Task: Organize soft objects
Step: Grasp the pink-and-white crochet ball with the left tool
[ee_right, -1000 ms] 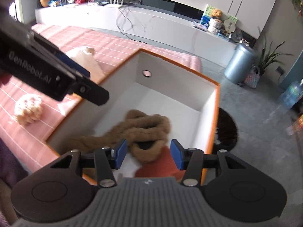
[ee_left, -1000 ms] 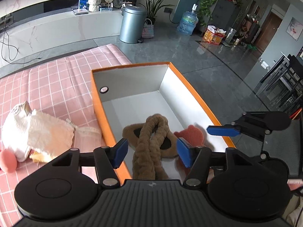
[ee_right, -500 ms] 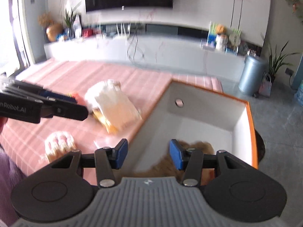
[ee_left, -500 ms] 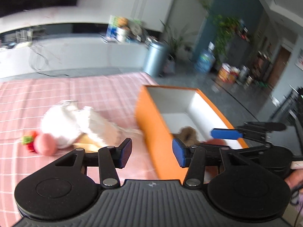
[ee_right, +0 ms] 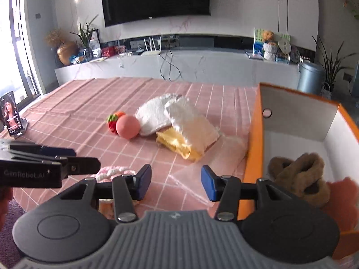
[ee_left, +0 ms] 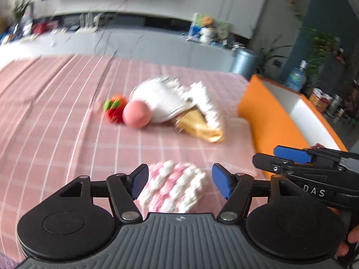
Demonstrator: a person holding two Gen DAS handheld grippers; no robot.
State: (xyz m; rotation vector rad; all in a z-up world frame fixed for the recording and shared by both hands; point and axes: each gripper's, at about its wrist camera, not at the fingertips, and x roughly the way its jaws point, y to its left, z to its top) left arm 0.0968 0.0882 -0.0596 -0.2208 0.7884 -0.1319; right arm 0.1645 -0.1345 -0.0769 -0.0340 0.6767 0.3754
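A pink-and-white knitted piece (ee_left: 172, 186) lies on the pink checked cloth (ee_left: 67, 134). My left gripper (ee_left: 180, 182) hovers over it with its jaws opening; the piece sits between the blue pads, which stand clear of it. My right gripper (ee_right: 176, 182) is open over bare cloth beside the orange box (ee_right: 253, 145), with nothing between its fingers. Inside the box lie a brown plush loop (ee_right: 300, 174) and a red soft item (ee_right: 343, 199). Further back are a pink ball (ee_right: 128, 126), a knitted strawberry (ee_right: 113, 121), white cloths (ee_right: 179, 116) and a yellow cloth (ee_right: 177, 143).
A clear plastic bag (ee_right: 215, 157) lies flat against the box's left wall. A phone on a stand (ee_right: 11, 114) is at the cloth's far left edge. The right gripper (ee_left: 273, 157) reaches in just right of my left one.
Both grippers have swung left, from over the box to over the pink cloth. The left one now sits over the knitted piece with wider jaws than half a second ago.
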